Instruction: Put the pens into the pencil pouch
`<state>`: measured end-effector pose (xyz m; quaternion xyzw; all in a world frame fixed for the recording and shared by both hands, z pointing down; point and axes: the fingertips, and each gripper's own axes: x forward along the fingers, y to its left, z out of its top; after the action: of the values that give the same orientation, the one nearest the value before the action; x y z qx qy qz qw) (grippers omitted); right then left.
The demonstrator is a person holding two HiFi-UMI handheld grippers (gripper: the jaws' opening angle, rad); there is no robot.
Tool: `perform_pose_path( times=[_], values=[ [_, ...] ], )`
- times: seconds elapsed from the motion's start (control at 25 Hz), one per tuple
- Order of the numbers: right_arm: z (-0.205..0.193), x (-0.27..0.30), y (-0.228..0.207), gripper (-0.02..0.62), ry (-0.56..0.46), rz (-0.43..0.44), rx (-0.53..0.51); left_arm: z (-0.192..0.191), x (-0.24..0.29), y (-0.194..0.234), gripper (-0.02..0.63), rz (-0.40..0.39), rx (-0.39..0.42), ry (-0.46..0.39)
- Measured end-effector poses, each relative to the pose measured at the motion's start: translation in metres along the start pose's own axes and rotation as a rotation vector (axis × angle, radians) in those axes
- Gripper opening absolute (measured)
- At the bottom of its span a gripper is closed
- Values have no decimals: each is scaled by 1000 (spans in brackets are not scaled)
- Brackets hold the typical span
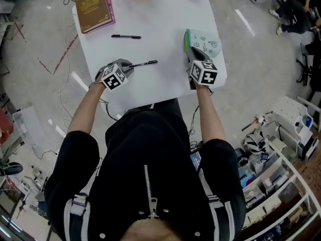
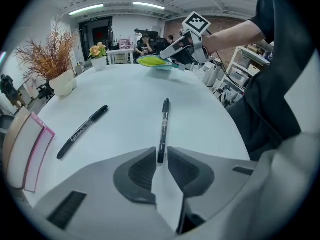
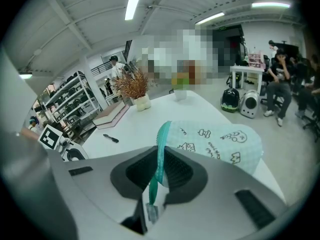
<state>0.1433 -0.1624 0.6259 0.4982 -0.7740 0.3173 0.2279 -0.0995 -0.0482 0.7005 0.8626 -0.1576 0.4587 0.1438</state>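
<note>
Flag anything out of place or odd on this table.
Nothing spilled or broken. One oddity: the left gripper pinches a pen at its very end, so nearly its whole length juts out beyond the jaws.

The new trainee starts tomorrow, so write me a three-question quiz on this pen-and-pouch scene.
1. Multiple choice: what is the right gripper shut on? A) a cup B) the pouch C) a ruler
2. Besides the pen between the left gripper's jaws, how many more lie on the table?
3. True or false: both pens are already inside the pouch.
Key: 1 B. 2 One: the other pen. 3 False: both are out on the table.
</note>
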Motion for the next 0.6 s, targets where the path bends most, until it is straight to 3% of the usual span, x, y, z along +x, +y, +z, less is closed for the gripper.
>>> perform_pose_path(
  times=[0.32, 0.6],
  values=[
    [-4, -1, -3, 46, 7, -3, 7, -1, 0, -3, 49, 4, 46, -5],
    [-5, -3, -3, 46, 5, -1, 5, 11, -9, 4, 49, 30, 23, -48]
  ],
)
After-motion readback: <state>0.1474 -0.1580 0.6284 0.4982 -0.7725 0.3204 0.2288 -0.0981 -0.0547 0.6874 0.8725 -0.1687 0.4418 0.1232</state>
